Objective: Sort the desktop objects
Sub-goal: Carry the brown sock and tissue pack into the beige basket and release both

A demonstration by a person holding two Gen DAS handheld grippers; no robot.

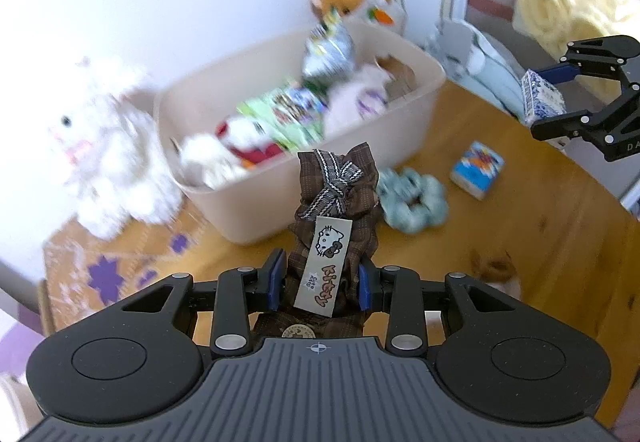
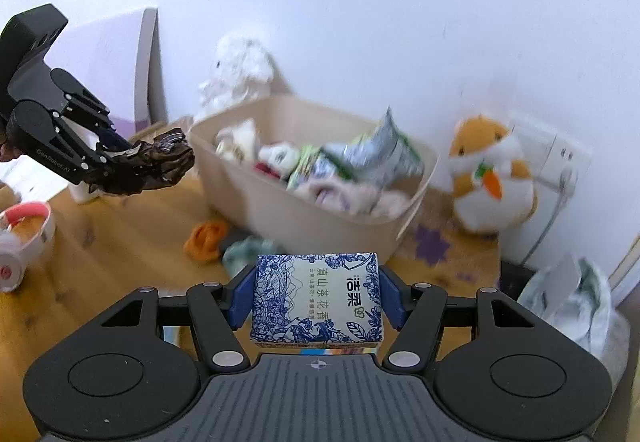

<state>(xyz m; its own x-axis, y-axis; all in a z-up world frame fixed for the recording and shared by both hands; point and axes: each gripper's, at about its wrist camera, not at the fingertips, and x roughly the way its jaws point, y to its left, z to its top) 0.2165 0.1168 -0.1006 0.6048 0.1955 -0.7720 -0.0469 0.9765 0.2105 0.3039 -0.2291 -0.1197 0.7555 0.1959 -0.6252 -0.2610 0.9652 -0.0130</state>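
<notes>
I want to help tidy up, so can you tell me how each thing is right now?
Left gripper: shut on the brown plaid fabric scrunchie, lifted.
Right gripper: shut on the blue-and-white tissue pack, lifted.
Beige plastic bin: open, partly filled.
Pale green scrunchie: lying on the wooden table.
Small blue tissue pack: lying on the table.
</notes>
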